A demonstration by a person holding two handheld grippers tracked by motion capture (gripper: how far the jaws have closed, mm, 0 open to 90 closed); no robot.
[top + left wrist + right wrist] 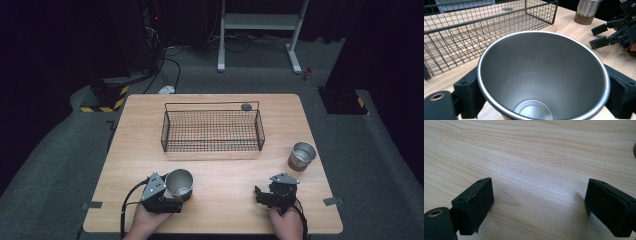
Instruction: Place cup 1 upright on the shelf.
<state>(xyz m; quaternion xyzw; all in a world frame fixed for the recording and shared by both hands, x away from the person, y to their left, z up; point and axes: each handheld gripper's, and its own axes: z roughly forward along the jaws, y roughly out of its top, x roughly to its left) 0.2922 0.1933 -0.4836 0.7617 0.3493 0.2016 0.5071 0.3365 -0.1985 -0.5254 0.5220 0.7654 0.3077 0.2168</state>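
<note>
Two steel cups stand on the table [235,175]: a near cup [179,183] and a far cup [302,156]. There is one wire basket [212,131] and two handheld grippers, the left gripper [170,197] and the right gripper [260,192].

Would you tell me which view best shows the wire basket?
The high view: the whole wire basket sits mid-table, every side visible. The left gripper view shows part of it behind the steel cup. The right gripper view faces bare table.

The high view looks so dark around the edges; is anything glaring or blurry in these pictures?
High view: light falls on the pale wooden table, the room behind stays black. Left gripper view: the shiny steel cup looms large and bowed, softly reflecting. Right gripper view: a pale sheen on the wood, near black jaws slightly soft.
</note>
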